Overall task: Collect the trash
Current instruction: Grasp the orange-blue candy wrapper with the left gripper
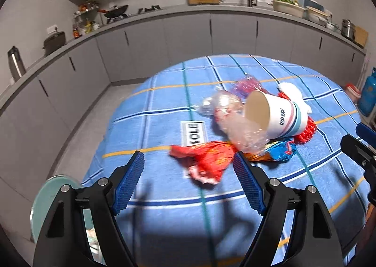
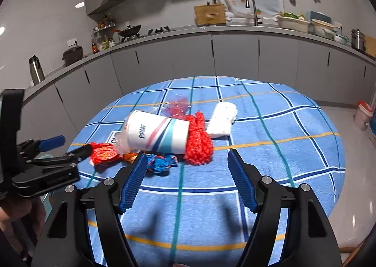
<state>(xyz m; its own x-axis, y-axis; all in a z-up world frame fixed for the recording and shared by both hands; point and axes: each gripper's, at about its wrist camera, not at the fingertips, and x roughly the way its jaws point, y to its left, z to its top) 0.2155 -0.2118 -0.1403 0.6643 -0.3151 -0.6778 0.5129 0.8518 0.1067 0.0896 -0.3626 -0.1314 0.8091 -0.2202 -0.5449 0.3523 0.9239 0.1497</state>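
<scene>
While both pairs of blue-padded fingers stand wide apart with nothing between them, the trash lies in a heap ahead of them on the round counter with the blue checked cloth point(image 1: 164, 196). Seen from the left gripper point(image 1: 189, 161), a crumpled red foil wrapper point(image 1: 206, 161) sits just beyond the fingertips, partly behind the right-hand finger point(image 1: 246, 182); past it a clear crinkled plastic bag point(image 1: 232, 121) blurs into the open mouth of a white paper cup with red and teal stripes point(image 1: 277, 116), lying on its side. A red mesh net point(image 1: 306, 129) is mostly hidden behind that cup, only its edge showing, and a blue and orange foil wrapper point(image 1: 279, 151) peeks from under it. A white object point(image 1: 291, 90) behind the cup is largely covered. From the right gripper point(image 2: 186, 157) the net point(image 2: 199, 140) shows in full beyond the fingertips, and the white thing proves a flat white plastic piece point(image 2: 222, 121) farther off; the cup point(image 2: 157, 134) shows its side, not its mouth, while the clear bag point(image 2: 119, 143) is nearly hidden. Some pinkish clear wrap point(image 2: 177, 107) behind the cup is hard to make out. Each view catches the other gripper cut off at its edge.
</scene>
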